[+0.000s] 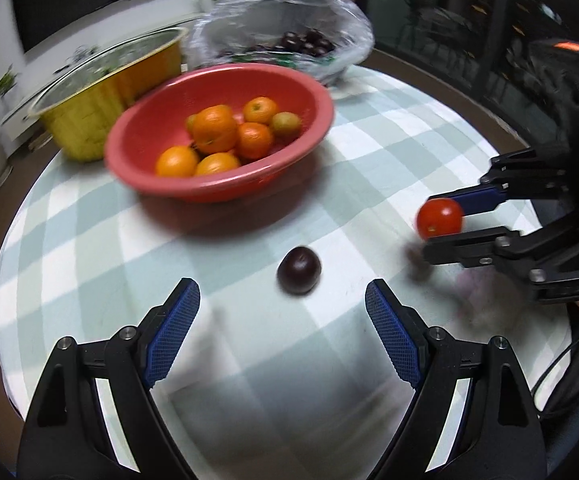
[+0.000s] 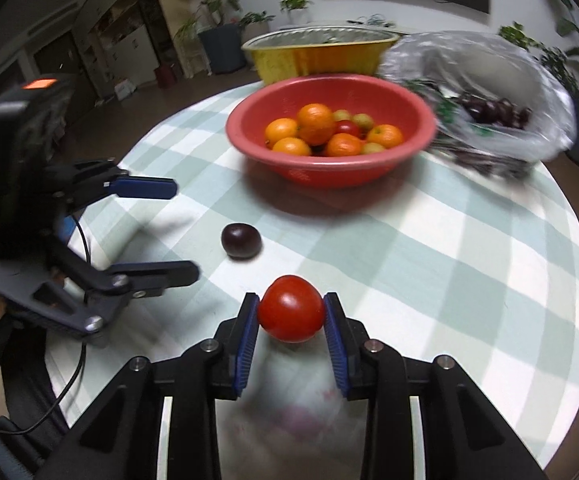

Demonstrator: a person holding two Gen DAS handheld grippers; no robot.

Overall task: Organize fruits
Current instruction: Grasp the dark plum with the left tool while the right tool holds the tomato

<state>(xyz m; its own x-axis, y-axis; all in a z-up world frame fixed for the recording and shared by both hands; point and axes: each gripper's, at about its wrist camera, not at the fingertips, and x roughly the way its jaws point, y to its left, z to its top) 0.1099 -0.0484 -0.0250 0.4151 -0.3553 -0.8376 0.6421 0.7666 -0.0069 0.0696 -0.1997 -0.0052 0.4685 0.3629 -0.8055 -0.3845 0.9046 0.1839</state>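
A red bowl [image 1: 177,128] [image 2: 329,172] holds several oranges and small fruits on the checked tablecloth. A dark plum [image 1: 299,270] [image 2: 240,241] lies alone on the cloth in front of it. My left gripper [image 1: 283,312] [image 2: 183,232] is open and empty, its fingers just short of the plum on either side. My right gripper [image 2: 291,312] [image 1: 441,218] is shut on a red tomato [image 2: 291,307] [image 1: 439,218] and holds it just above the cloth, to the right of the plum.
A gold foil tray [image 1: 89,116] [image 2: 317,56] stands behind the bowl. A clear plastic bag [image 1: 337,16] [image 2: 529,80] with dark plums sits at the back right. The round table's edge [image 2: 569,240] curves close on both sides. Potted plants stand on the floor beyond.
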